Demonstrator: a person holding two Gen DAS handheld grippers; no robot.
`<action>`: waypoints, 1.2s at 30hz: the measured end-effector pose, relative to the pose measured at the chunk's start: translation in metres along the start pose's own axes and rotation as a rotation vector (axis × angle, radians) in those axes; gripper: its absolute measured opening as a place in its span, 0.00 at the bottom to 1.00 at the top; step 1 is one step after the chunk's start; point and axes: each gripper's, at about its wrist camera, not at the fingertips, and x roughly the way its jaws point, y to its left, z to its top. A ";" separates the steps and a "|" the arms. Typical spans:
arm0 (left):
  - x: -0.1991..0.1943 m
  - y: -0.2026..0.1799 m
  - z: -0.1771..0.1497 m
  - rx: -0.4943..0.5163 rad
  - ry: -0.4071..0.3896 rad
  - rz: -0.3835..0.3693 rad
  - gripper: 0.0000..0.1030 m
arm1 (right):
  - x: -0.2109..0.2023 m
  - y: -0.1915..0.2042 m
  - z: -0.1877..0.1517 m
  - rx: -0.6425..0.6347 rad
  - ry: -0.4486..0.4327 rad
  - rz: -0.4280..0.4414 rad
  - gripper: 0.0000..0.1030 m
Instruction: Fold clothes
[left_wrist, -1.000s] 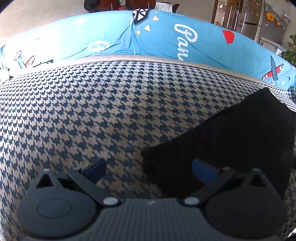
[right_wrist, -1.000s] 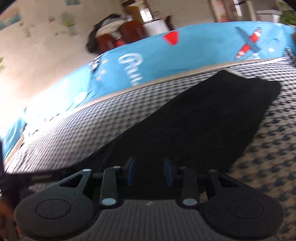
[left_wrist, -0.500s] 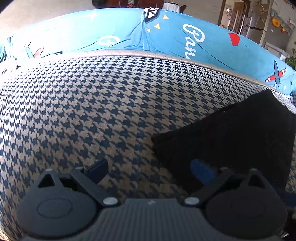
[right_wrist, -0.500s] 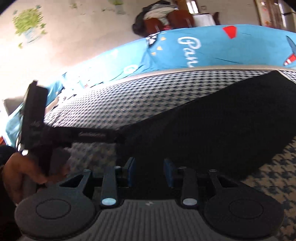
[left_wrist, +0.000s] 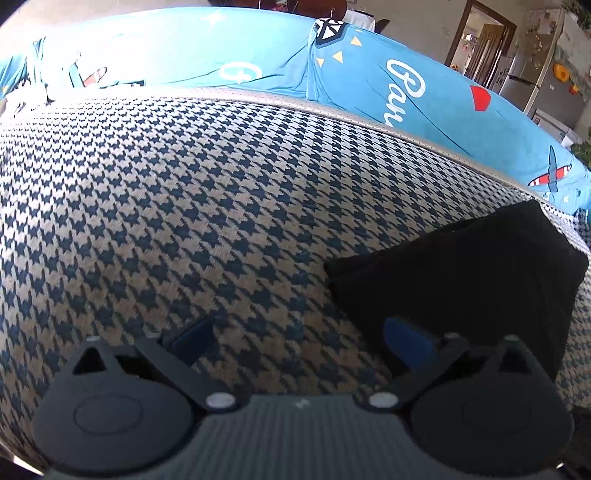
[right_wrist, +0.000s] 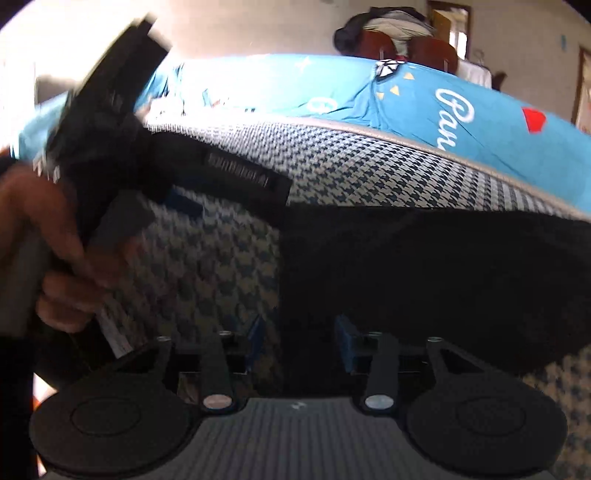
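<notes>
- Lying flat on a houndstooth-patterned cushion (left_wrist: 207, 206), a dark folded garment (left_wrist: 461, 280) occupies the right side of the left wrist view, its near-left corner reaching toward the middle of the frame.
- Left tool (left_wrist: 299, 339) hovers low over the cushion with its jaws spread wide and released; the left blue pad (left_wrist: 192, 336) sits over bare houndstooth, while the right blue pad (left_wrist: 406, 343) sits over the garment's near edge, and nothing is clamped between them.
- Right tool (right_wrist: 299, 343) has just been easing its jaws apart; they now stand partly parted at the garment's (right_wrist: 424, 273) near-left edge, the dark cloth reaching down between the blue pads.
- Whether those pads actually press on the fabric is hard to judge, since the cloth is nearly featureless black and the frame is blurred; they appear to stand clear of it.
- A person's hand (right_wrist: 55, 258) at the far left of the right wrist view grips the handle of the left tool, whose dark body stretches across toward the garment's far-left corner.
- Bright blue fabric (left_wrist: 369, 74) printed with white lettering, a red shape and small aeroplanes runs along the far edge of the cushion.
- A doorway (left_wrist: 480, 44) and a refrigerator (left_wrist: 535, 74) stand in the far right background.
</notes>
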 end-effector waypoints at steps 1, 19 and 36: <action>0.000 0.001 0.000 -0.007 0.000 -0.009 1.00 | 0.001 0.004 -0.001 -0.027 -0.004 -0.018 0.41; 0.005 -0.010 0.004 -0.074 0.061 -0.298 1.00 | 0.013 -0.049 0.009 0.290 -0.031 0.003 0.12; 0.051 -0.048 0.028 -0.075 0.186 -0.436 0.96 | 0.015 -0.091 0.007 0.598 -0.030 0.138 0.12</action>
